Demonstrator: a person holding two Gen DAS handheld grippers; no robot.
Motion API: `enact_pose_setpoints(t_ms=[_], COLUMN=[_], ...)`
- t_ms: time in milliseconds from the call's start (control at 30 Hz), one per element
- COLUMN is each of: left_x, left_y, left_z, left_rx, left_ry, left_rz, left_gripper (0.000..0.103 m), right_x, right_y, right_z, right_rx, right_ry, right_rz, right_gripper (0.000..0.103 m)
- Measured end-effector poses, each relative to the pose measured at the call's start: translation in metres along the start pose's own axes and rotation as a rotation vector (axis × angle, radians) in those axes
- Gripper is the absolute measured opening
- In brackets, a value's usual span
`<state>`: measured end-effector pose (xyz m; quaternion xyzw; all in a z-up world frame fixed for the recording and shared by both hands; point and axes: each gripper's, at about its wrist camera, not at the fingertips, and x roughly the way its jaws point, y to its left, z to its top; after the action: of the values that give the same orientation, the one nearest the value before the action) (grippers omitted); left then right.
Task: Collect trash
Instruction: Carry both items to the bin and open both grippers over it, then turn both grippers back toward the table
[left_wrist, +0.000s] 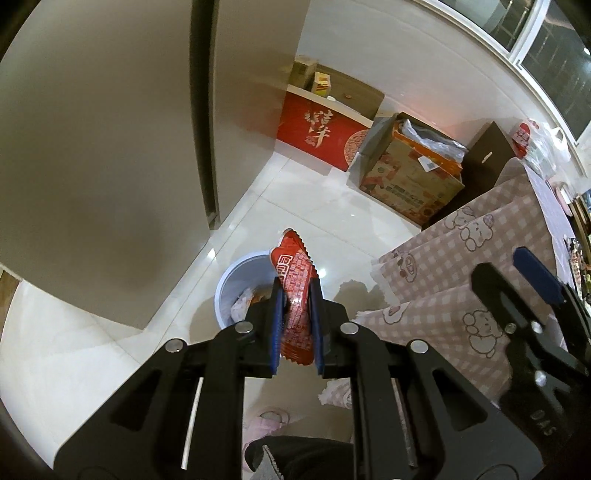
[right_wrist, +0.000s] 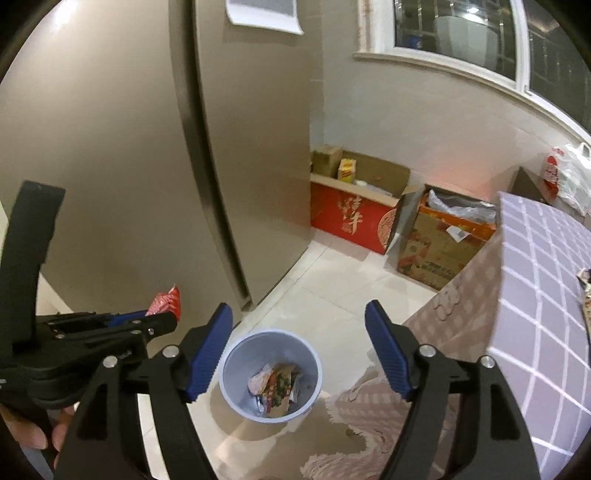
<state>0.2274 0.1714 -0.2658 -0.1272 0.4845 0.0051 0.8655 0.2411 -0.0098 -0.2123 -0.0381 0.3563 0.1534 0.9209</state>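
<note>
My left gripper (left_wrist: 297, 291) is shut on a red snack wrapper (left_wrist: 295, 280) and holds it upright above the white trash bin (left_wrist: 236, 269) on the floor. The wrapper also shows in the right wrist view (right_wrist: 166, 301), to the left of the bin. The bin (right_wrist: 240, 360) holds several crumpled wrappers (right_wrist: 277, 384). My right gripper (right_wrist: 299, 343) is open and empty, above the bin, with the bin between its blue fingers (right_wrist: 210, 350). It shows at the right edge of the left wrist view (left_wrist: 539, 273).
A tall grey fridge (right_wrist: 147, 147) stands left of the bin. A table with a pink checked cloth (left_wrist: 480, 258) hangs down at the right. A red box (right_wrist: 351, 218) and an open carton (right_wrist: 439, 247) stand against the far wall. A pink slipper (left_wrist: 266, 424) is below.
</note>
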Motion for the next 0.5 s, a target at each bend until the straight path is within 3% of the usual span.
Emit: enact_pose_setpoints(t_ms=[167,200,233,267,300,500], left_x=[0.0,0.001,0.001,0.001,-0.002,-0.017], left_y=[-0.014,-0.015,-0.014,-0.014,-0.013,-0.014], left_z=[0.016,0.018,0.02,0.021,0.021,0.017], left_rx=[0.016,0.007,-0.008,-0.029,-0.042,-0.047], left_ry=[-0.018,-0.02,-0.016,-0.009,-0.027,-0.047], left_rz=[0.002,0.009,0.02,0.039,0.049,0.057], left_gripper=[0.016,0.024,0.058,0.075,0.081,0.081], right_x=[-0.013,-0.016,-0.018,-0.021,-0.022,-0.036], right_y=[-0.011,-0.014,-0.016,-0.019,-0.02,-0.025], right_z=[0.006,0.007,0.008,0.008,0.009,0.01], right_rx=[0.038,0.044,0.051,0.057,0.059,0.076], right_ry=[-0.045,-0.049,-0.054,-0.061,-0.063,-0.076], right_rz=[-0.009,-0.01,-0.009,-0.011,-0.012,-0.01], right_gripper=[0.075,0.075,0.075,0.075,0.075,0.075])
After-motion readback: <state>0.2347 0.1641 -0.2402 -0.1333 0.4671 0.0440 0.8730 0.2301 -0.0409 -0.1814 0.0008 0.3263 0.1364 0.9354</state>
